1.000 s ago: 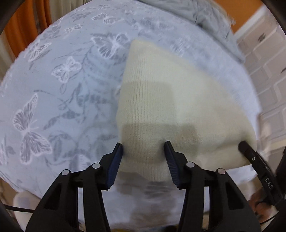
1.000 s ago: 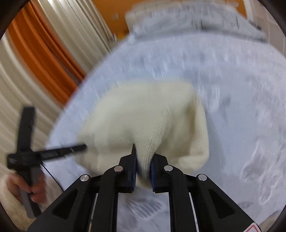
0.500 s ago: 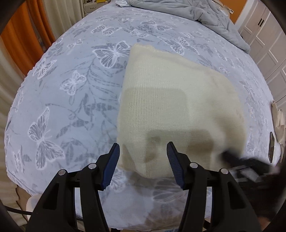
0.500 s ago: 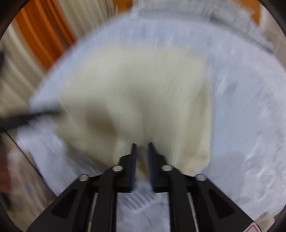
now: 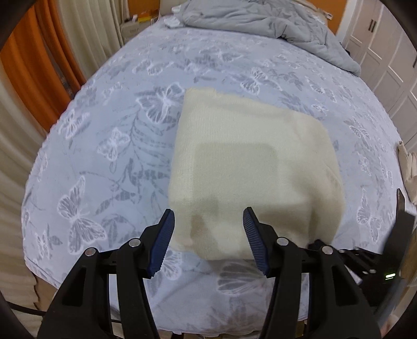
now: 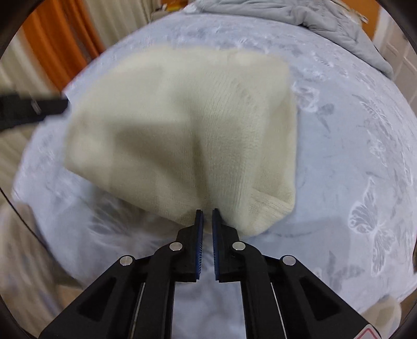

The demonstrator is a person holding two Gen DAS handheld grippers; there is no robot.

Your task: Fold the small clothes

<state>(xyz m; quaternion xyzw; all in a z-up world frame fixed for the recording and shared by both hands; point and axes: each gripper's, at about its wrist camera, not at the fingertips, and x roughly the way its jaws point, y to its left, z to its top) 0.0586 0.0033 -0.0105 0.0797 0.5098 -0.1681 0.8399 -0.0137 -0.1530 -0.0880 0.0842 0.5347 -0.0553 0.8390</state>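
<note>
On the butterfly bedsheet (image 5: 109, 146) the cream knit (image 5: 250, 167) lies lengthwise away, right claw (image 6: 204, 212) pinching its near edge, left claw (image 5: 208, 216) wide.

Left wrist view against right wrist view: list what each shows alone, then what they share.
Left only: the open left hand-held gripper, and white cabinet doors.

Right only: the right hand-held gripper shut on the cream knit garment, lifting its near edge.

Both: the garment, the butterfly bedsheet, the grey blanket, and orange curtains.
</note>
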